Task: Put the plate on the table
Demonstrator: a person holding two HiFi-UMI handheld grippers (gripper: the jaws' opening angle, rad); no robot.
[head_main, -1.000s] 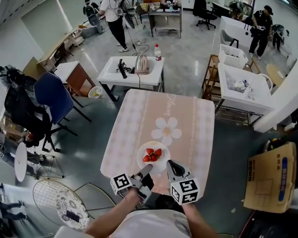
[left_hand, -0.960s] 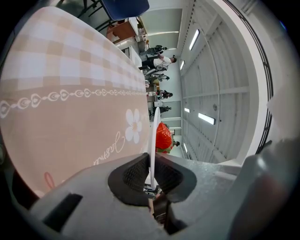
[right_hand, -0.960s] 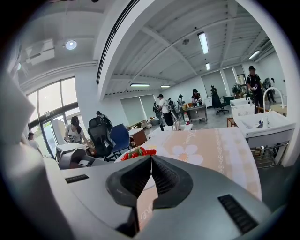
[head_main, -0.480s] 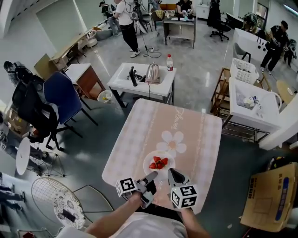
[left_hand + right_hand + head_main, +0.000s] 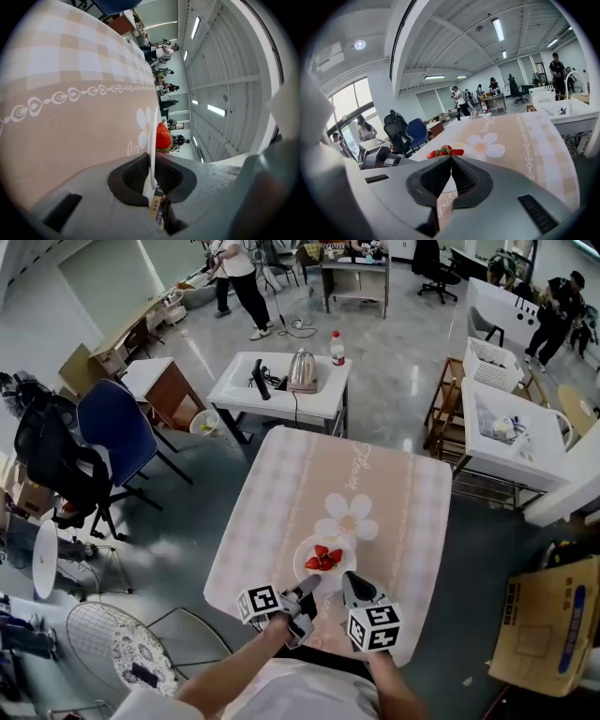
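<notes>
A white plate (image 5: 307, 571) with strawberries (image 5: 323, 559) sits low at the near end of the pink checked table (image 5: 309, 474), just before its flower print. My left gripper (image 5: 307, 589) is shut on the plate's near left rim. In the left gripper view the thin rim (image 5: 152, 140) runs between the pads, with a strawberry (image 5: 162, 137) beyond. My right gripper (image 5: 347, 579) is shut on the near right rim. The right gripper view shows its jaws (image 5: 451, 164) closed, with the strawberries (image 5: 446, 151) just behind. I cannot tell whether the plate touches the cloth.
Beyond the table stands a white side table with a kettle (image 5: 302, 369) and a bottle (image 5: 336, 348). A blue chair (image 5: 108, 432) is at the left and a white cart (image 5: 506, 432) at the right. A cardboard box (image 5: 548, 624) lies near right. People stand at the back.
The plate and both grippers have moved slightly farther over the table toward the flower print. Both grips stay the same.
</notes>
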